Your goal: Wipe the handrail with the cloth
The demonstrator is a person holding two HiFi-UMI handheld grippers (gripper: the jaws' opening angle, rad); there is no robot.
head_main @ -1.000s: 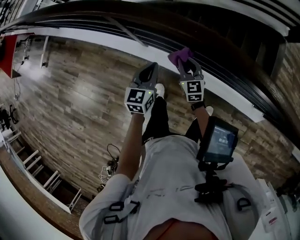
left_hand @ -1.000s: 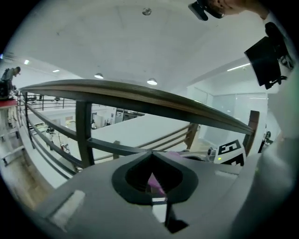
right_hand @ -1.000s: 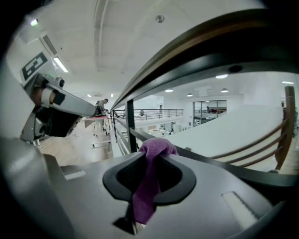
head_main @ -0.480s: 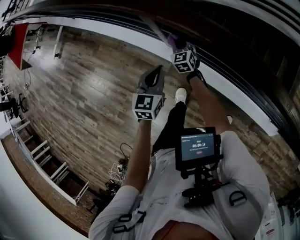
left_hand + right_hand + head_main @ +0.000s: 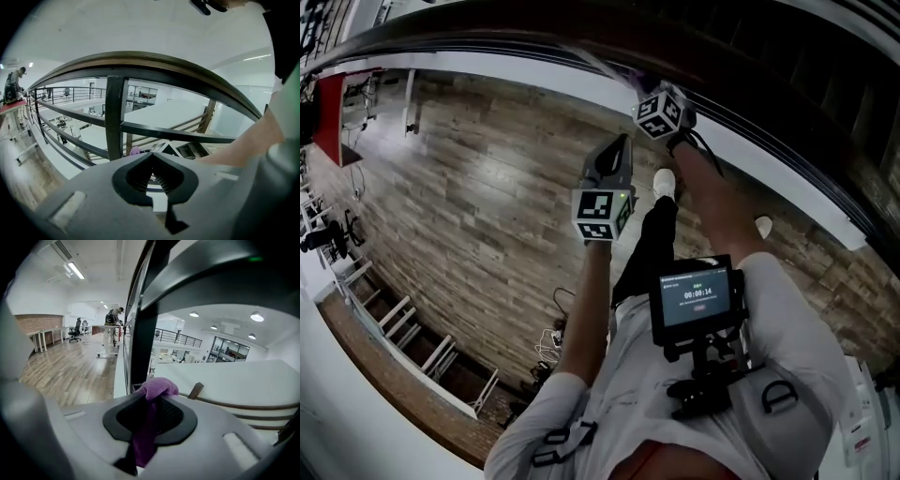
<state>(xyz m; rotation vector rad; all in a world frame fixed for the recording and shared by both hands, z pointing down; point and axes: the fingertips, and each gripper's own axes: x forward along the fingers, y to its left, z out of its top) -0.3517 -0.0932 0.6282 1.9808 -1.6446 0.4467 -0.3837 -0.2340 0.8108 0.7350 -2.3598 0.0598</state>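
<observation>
— Where is the purple cloth [image 5: 157, 388]?
— Clenched in the right gripper [image 5: 154, 405] jaws, up by the dark curved wooden handrail [image 5: 140, 61]. The left gripper [image 5: 152, 174] jaws are closed on nothing.
— Progress?
— Seemingly mid-wipe, with much rail left.

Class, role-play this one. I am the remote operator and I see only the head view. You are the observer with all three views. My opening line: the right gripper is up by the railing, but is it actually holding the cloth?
Observer: Yes. In the right gripper view, the right gripper is shut on the purple cloth, which bunches out past the jaw tips.
Operator: Is anything in the left gripper?
Observer: No. The left gripper view shows the left gripper shut with nothing between its jaws.
Operator: What does the left gripper face?
Observer: The handrail arches across above it, with a dark upright post underneath.
</observation>
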